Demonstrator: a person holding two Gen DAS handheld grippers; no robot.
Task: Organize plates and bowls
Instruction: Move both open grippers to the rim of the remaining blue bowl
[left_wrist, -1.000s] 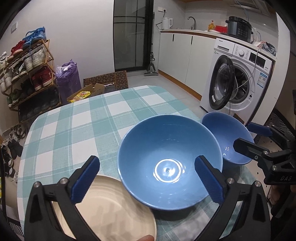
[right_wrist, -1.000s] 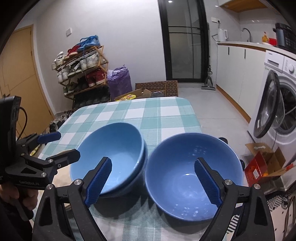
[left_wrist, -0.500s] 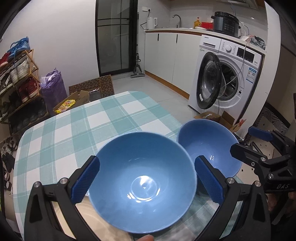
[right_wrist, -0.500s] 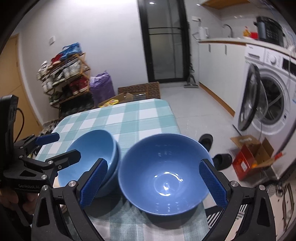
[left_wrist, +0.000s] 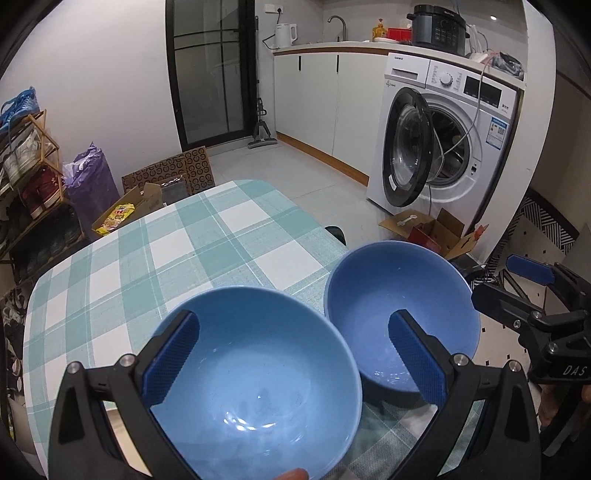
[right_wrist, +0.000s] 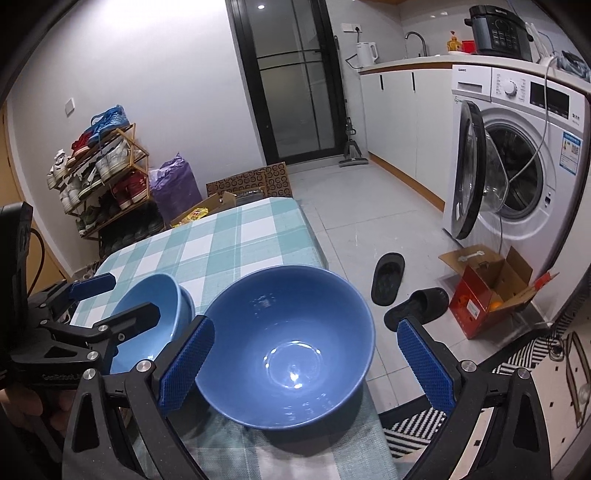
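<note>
Both pairs of jaws stand spread wide and pinch nothing: the left gripper (left_wrist: 291, 354) frames the lighter blue glazed bowl (left_wrist: 255, 380), which appears to sit nested on another bowl beneath it (a second rim peeks out on its right side in the right wrist view), and the right gripper (right_wrist: 304, 365) frames the darker blue glazed bowl (right_wrist: 291, 343), with clear air between each pad and rim. The two bowls sit just beside each other, almost touching, at the near end of the teal-and-white checked worktop (left_wrist: 177, 254), the darker one close to its right edge. The step in hand looks like lining up for a grasp, probably to stack the darker bowl into the lighter one; the next move calls for pinching one rim wall, not spanning the whole bowl. The neighbouring bowl and the other gripper crowd the approach, and the worktop edge leaves little margin. On the floor beyond are black slippers (right_wrist: 388, 278), an open cardboard box (right_wrist: 487, 291) and a white washing machine (right_wrist: 524, 158) with its door ajar.
</note>
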